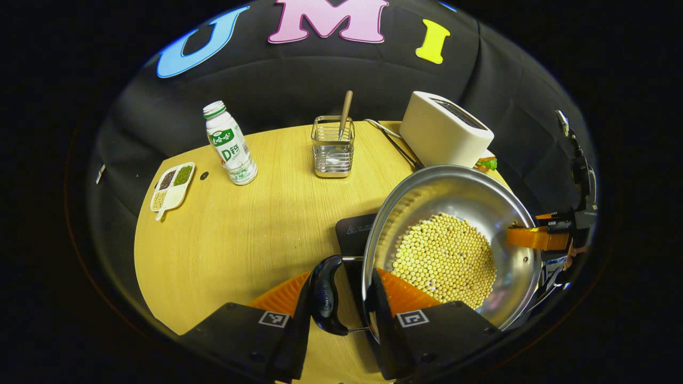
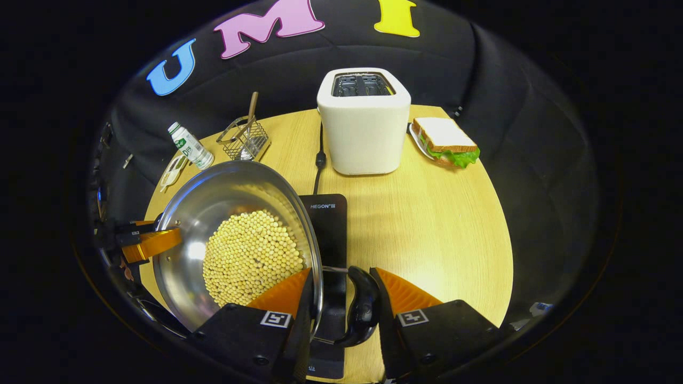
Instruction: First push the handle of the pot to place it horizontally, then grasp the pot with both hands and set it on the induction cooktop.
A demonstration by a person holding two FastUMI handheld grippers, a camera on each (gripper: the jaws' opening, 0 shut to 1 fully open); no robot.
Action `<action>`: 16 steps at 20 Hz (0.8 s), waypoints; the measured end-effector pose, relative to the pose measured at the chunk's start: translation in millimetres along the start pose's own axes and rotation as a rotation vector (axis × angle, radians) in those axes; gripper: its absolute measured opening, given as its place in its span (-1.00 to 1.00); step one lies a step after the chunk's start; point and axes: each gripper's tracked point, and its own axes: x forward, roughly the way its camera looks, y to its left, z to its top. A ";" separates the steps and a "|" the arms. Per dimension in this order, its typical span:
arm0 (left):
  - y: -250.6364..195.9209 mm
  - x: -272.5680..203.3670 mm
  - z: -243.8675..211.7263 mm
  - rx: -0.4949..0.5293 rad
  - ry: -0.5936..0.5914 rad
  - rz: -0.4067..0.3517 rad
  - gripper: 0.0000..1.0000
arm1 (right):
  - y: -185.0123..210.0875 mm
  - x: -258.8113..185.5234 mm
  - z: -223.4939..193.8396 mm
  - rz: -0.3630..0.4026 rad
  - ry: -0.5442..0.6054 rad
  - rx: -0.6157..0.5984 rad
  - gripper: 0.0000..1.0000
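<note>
Left gripper view: my left hand-held gripper (image 1: 341,298) clamps the pot's (image 1: 453,213) rim and handle, my right (image 2: 341,298) likewise opposite, pot held tilted directly above the cooktop (image 2: 328,224) on the bench (image 2: 427,224).

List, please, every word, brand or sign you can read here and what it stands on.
"HEGON": on the cooktop, near its far edge.
Triangle sign, no words: on the cooktop's corner.
Bottle label: too small to read.
Raised mark on the pot handle: too blurred.
</note>
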 end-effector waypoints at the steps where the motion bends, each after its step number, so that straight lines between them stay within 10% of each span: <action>1: -0.5 1.5 0.3 -0.002 0.003 0.001 0.17 | -0.8 1.1 0.9 0.000 0.001 -0.001 0.15; 16: 7.1 1.2 -4.1 -0.025 0.011 -0.002 0.17 | 1.4 7.4 4.7 0.017 0.006 0.001 0.14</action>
